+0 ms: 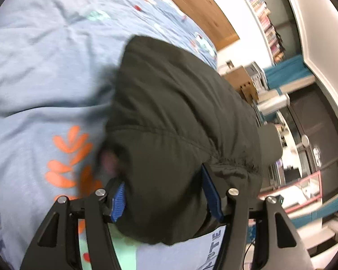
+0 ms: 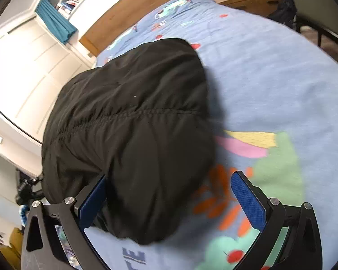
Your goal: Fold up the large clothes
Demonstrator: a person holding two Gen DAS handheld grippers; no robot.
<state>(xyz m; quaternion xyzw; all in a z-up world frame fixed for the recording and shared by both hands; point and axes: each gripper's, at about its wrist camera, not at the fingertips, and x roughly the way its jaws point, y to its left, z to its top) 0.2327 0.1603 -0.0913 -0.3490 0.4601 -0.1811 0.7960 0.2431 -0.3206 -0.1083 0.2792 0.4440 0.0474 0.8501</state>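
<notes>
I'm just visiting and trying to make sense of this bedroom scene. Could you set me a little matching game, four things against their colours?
Things:
1. padded jacket
2. bed cover
3. headboard
4. curtain

Colours:
A. teal
B. light blue with cartoon prints
C. black
D. brown wood

Pairs: 1-C, 2-B, 3-D, 4-A
</notes>
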